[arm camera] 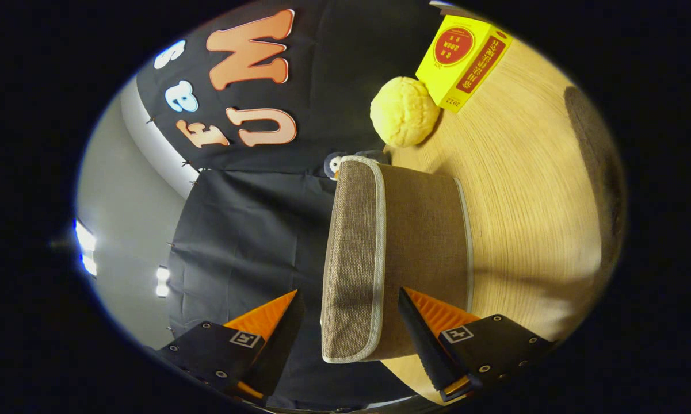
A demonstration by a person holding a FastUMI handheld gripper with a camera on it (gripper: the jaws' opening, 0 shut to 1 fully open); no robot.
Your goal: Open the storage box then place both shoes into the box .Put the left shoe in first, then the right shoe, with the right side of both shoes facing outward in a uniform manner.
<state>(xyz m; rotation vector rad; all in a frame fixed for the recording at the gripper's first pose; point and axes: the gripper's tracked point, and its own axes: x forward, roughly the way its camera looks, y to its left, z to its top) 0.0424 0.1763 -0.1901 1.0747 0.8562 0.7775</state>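
The view is rolled on its side, so the wooden table (pixel 523 190) stands to the right and the booth wall to the left. The storage box (pixel 420 241) is brown woven fabric with white piping, and its lid (pixel 354 253) is down. My gripper (pixel 348 291) is open, and its orange-and-black fingers straddle the near end of the box. One fingertip (pixel 276 313) hangs off the lid side with a gap to it. The other (pixel 423 322) lies against the box's side wall, close to the table.
Beyond the box lie a yellow round bun-like ball (pixel 404 112) and a yellow carton (pixel 463 54) on the table. A small penguin-like toy (pixel 335 164) peeks out behind the box's far end. A dark blurred shape (pixel 595 149) sits at the table's far side.
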